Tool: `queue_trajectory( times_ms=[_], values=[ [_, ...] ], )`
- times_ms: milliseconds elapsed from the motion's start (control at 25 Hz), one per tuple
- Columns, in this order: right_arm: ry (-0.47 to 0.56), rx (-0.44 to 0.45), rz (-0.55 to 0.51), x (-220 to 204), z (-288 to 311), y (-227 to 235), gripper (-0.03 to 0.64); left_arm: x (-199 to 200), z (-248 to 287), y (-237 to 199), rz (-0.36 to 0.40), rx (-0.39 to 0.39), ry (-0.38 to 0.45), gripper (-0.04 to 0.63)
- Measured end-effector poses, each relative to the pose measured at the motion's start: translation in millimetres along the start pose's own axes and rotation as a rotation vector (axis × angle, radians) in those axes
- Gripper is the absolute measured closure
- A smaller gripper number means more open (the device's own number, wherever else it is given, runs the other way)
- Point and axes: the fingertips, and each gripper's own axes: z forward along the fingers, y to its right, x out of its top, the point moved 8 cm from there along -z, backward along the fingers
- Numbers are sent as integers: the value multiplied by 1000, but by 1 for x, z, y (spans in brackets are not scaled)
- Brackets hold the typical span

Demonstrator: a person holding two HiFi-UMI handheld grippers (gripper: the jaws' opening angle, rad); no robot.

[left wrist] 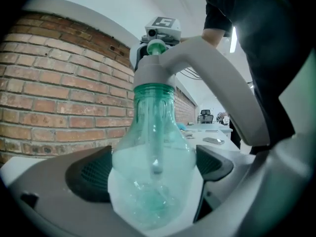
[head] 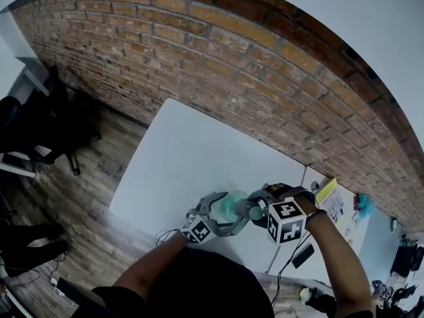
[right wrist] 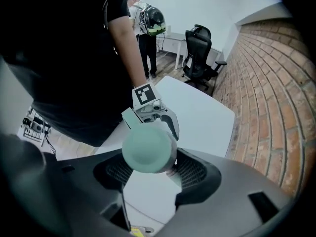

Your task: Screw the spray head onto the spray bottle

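L claw [head: 228, 211] is open round the bottle [left wrist: 153, 172], R claw [right wrist: 155, 168] is clamped on the spray head [right wrist: 148, 149] at its 12 o'clock, so imo pinch bottle b4 twisting.

Overhead, two close-ups — all on bottle [left wrist: 153, 172]

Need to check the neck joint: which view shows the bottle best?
The left gripper view: the bottle fills it, upright, clear from base to neck. The head view shows the bottle small and partly hidden. In the right gripper view, looking down, the spray head covers nearly all of it.
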Motion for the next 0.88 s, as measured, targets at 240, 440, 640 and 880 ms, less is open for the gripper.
queue_trajectory(
  times_ms=[240,440,640,880],
  values=[
    [41,-7,137,-3,0,1,357,-2,-1,-1,7,-9,39,84],
    [89,-23,264,-8,2,0,357,-11,0,-1,18,-27,45,83],
    [139,-52,368,-12,1,-3,357,-17,1,0,-2,-23,75,80],
    [182,-90,507,-13,2,-5,357,-9,-2,-4,-30,-18,108,77]
  ],
)
